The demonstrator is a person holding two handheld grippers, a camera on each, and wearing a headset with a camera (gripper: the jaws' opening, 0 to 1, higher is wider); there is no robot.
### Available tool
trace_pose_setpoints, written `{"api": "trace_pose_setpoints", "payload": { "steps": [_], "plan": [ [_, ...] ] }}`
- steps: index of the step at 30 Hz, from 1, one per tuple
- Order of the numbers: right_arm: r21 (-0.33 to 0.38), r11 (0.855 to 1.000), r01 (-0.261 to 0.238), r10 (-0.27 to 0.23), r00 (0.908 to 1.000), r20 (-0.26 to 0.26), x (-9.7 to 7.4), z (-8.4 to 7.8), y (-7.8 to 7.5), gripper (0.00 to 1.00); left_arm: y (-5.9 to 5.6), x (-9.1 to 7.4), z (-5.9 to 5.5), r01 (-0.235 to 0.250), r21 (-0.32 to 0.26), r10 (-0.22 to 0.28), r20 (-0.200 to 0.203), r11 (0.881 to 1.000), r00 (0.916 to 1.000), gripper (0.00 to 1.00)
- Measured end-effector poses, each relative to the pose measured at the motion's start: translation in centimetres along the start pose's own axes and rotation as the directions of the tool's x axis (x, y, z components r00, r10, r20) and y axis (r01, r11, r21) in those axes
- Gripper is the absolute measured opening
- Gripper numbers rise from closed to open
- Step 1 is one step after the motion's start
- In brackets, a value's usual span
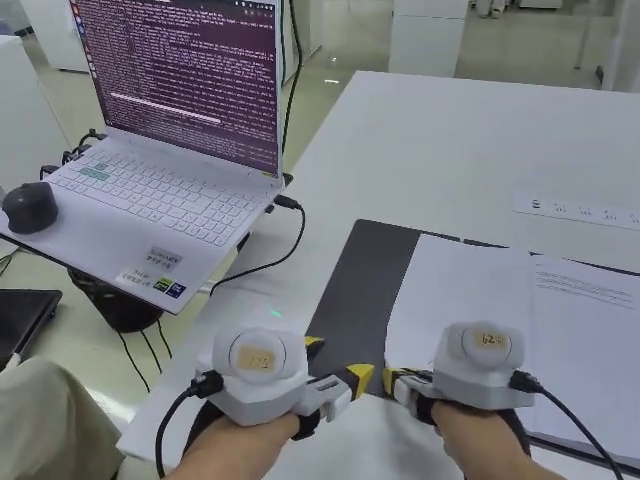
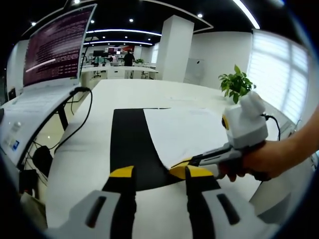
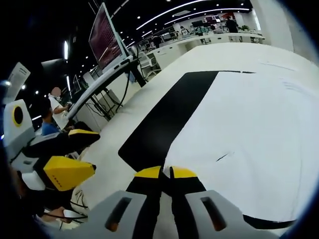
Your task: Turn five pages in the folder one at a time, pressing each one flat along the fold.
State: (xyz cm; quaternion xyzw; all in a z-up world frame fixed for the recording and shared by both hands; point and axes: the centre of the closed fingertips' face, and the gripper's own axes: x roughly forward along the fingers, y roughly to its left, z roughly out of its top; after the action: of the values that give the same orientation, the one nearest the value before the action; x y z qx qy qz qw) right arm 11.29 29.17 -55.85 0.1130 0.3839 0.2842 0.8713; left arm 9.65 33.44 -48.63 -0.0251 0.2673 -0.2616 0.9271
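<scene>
has the folder [image 1: 372, 262] lying open and flat on the white worktop [image 1: 450, 150], black cover [image 1: 350, 320] to the left, a white page [image 1: 470, 290] spread over the right part, a printed sheet [image 1: 590, 330] further right. holds the left claw [image 1: 338, 362] released, yellow-tipped jaws well apart, just over the cover's near edge, gripping nothing. holds the right claw [image 1: 392, 382] clenched, tips together at the page's near-left corner, pinching that corner as far as can be made out in the right gripper view; in the left gripper view, corner raised slightly off the cover toward those tips. points the two claws toward each other, tips near but apart. beyond the folder, on the worktop: a power strip [image 1: 580, 212]. off the worktop's left edge: an open laptop [image 1: 180, 130] with text on its screen, a dark mouse [image 1: 30, 205] beside the keyboard, a black cable [image 1: 270, 262] plugged into its side. at the right of the left gripper view: a leafy plant [image 2: 237, 84].
</scene>
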Motion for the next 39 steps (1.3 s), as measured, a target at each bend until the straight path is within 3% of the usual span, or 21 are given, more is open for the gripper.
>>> {"api": "trace_pose_setpoints", "payload": {
  "steps": [2, 8, 12, 16, 23, 32, 34, 39],
  "plan": [
    [-0.057, 0.998, 0.021, -0.021, 0.9997, 0.010, 0.0, 0.0, 0.0, 0.03, -0.1, 0.0, -0.1, 0.000, -0.001, 0.000, -0.002, 1.000, 1.0000, 0.38],
    [-0.011, 1.000, -0.016, 0.016, 0.9995, 0.028, -0.3, 0.1, 0.7, 0.03, -0.2, 0.0, 0.1, -0.001, 0.003, 0.001, 0.002, 1.000, 1.0000, 0.38],
    [0.005, 0.999, -0.034, 0.033, 0.9956, 0.087, -1.3, 1.3, 0.9, 0.01, -0.3, 0.3, 0.3, -0.002, 0.002, 0.002, 0.002, 1.000, 1.0000, 0.38],
    [0.013, 1.000, -0.022, 0.020, 0.9926, 0.120, -2.8, 1.9, 0.3, 0.01, -0.7, 1.2, 0.6, 0.001, 0.001, -0.001, 0.002, 1.000, 1.0000, 0.38],
    [0.057, 0.997, 0.042, -0.052, 0.9803, 0.191, -6.3, 2.8, -3.1, 0.01, -2.3, 4.0, 0.0, 0.036, 0.042, -0.034, -0.034, 0.998, 0.9988, 0.37],
    [0.113, 0.986, 0.123, -0.147, 0.9587, 0.243, -10.2, 3.2, -7.2, 0.00, -4.5, 8.4, -2.3, 0.067, 0.132, -0.051, -0.119, 0.989, 0.9916, 0.36],
    [0.126, 0.983, 0.133, -0.161, 0.9549, 0.249, -10.7, 3.3, -8.0, 0.00, -4.8, 9.0, -2.5, 0.065, 0.156, -0.046, -0.122, 0.986, 0.9914, 0.36],
    [0.145, 0.978, 0.150, -0.185, 0.9462, 0.265, -11.6, 3.6, -9.7, 0.00, -4.9, 9.7, -3.1, 0.040, 0.155, -0.021, -0.123, 0.987, 0.9922, 0.33]
  ]
}}
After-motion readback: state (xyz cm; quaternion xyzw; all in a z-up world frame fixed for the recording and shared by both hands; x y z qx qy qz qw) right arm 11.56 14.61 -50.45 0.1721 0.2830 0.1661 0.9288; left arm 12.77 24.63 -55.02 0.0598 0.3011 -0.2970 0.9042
